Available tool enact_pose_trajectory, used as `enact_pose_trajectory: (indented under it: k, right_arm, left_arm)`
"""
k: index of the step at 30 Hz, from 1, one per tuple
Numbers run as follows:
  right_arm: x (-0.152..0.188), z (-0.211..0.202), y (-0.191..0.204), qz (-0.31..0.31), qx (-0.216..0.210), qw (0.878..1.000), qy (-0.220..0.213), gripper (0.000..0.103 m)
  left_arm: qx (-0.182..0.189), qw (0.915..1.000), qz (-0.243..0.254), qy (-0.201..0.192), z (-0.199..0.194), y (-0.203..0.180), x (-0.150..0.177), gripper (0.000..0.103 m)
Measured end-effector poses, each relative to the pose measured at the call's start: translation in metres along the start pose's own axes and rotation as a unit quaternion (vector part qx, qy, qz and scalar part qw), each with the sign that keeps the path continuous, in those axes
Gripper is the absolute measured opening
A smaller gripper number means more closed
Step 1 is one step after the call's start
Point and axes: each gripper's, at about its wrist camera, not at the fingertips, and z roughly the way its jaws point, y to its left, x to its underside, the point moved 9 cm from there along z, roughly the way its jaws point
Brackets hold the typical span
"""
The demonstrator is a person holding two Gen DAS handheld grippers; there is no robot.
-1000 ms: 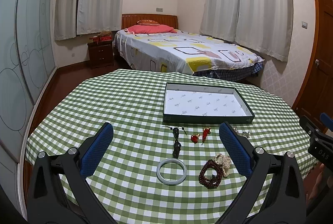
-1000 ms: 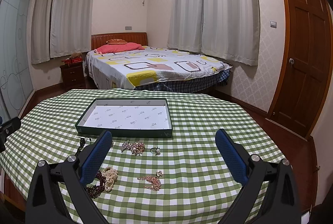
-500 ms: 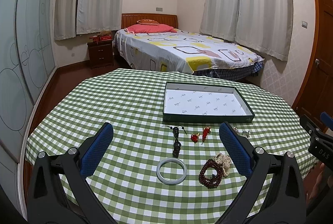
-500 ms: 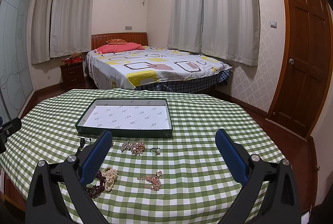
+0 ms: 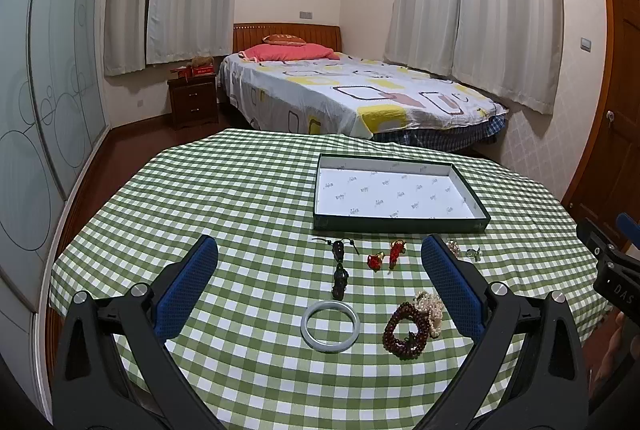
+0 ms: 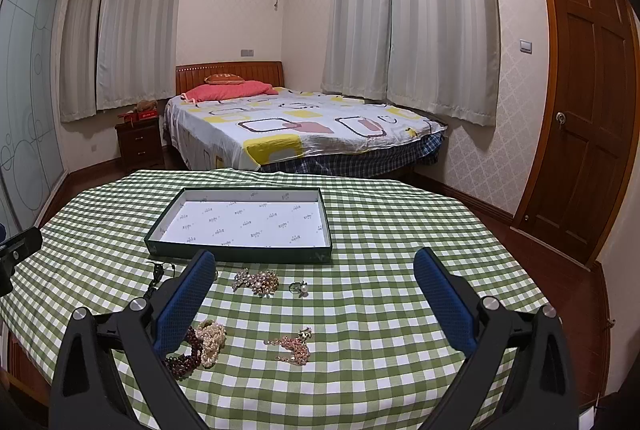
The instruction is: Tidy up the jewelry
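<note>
Both of my tools hover above the checked surface [image 5: 240, 190] with nothing in them: the left hand-held gripper [image 5: 319, 272] is spread wide, and the right hand-held gripper [image 6: 314, 288] is spread wide too. The jewelry lies loose in front of the green tray [image 5: 400, 223], whose white lining carries nothing.

From the left camera I see a pale bangle [image 5: 330, 320] nearest me, a dark bead bracelet [image 5: 402, 331] touching a pearl bracelet [image 5: 430, 310] beside it, a dark pendant on a cord [image 5: 340, 272] and two red charms [image 5: 384, 257] closer to the tray. My right blue finger pad [image 5: 450, 288] covers part of the pieces at the far right.

From the right camera, a beaded brooch cluster [image 6: 256, 281] and a small ring [image 6: 299, 288] sit just before the tray, with a pink chain [image 6: 294, 346] nearer. The left pad [image 6: 184, 304] hides part of the two bracelets and the pendant. A bed [image 6: 300, 126] stands beyond the surface.
</note>
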Motion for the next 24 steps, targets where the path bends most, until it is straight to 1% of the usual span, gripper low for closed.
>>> enact_pose_trajectory:
  k: [15, 19, 24]
  right_arm:
    - [0.003, 0.004, -0.003, 0.002, 0.0, 1.0, -0.001, 0.097]
    - [0.01, 0.011, -0.005, 0.003, -0.003, 1.0, -0.008, 0.097]
    - [0.031, 0.031, -0.007, 0.007, -0.013, 1.0, -0.002, 0.097]
  left_arm:
    - [-0.001, 1.0, -0.001, 0.004, 0.006, 0.002, 0.002, 0.099]
    - [-0.007, 0.9999, 0.0, 0.012, 0.019, 0.007, 0.009, 0.099]
    - [-0.011, 0.9997, 0.002, 0.023, 0.043, 0.013, 0.024, 0.099]
